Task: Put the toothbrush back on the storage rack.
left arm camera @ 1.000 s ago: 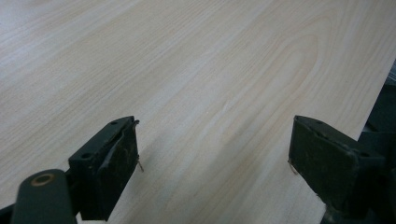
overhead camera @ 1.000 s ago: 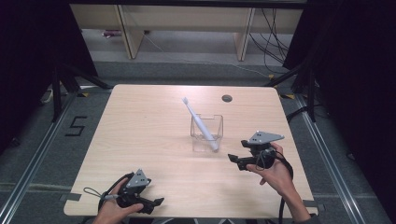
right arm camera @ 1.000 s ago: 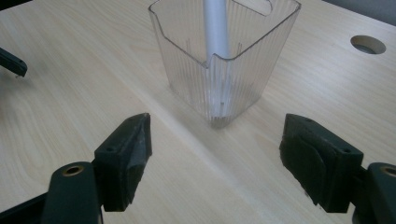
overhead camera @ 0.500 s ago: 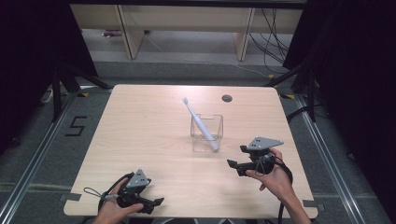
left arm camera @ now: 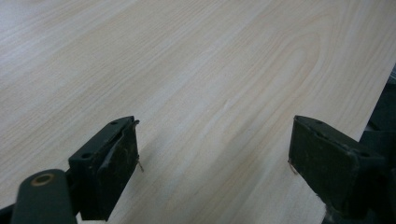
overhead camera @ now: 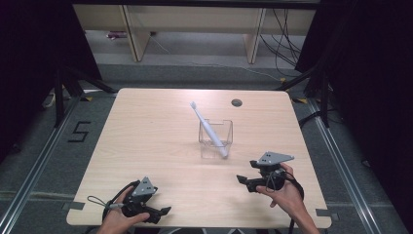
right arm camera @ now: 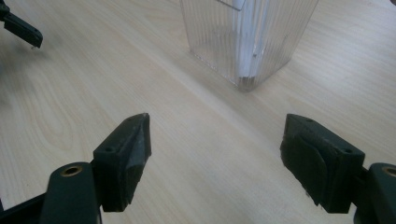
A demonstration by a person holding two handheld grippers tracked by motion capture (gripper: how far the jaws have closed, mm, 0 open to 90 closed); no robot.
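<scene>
A: Where does the white toothbrush (overhead camera: 208,127) with the slim handle sit?

B: It stands tilted in the clear ribbed plastic cup (overhead camera: 215,140), a square one, near the middle of the pale wooden table (overhead camera: 146,141). Its foot is down in the cup's near right corner and its brush head leans up and away to the left, well above the rim. In the right gripper view the cup (right arm camera: 243,37) stands straight ahead, and the white handle (right arm camera: 250,28) shows blurred through the ribbed wall.

A: And the right gripper?

B: The black right gripper (overhead camera: 251,182) is held in the person's right hand (overhead camera: 285,192), near the cup on its near right side, apart from it, low over the tabletop. It points left across the table. Its own view shows both pads wide apart with bare wood between them, so it has hold of nothing.

A: The left one?

B: The black left gripper (overhead camera: 158,213) is in the left hand (overhead camera: 119,219) at the table's near edge, well apart from the cup. Its jaws are spread wide too, over plain wood, with nothing between them. A fingertip of it (right arm camera: 21,29) shows at the top left of the right gripper view.

A: Anything else on the table?

B: A small round dark hole (overhead camera: 236,103) near the far edge, beyond the cup. A floor marking shaped like a five (overhead camera: 80,131) lies beside the table's left side.
</scene>
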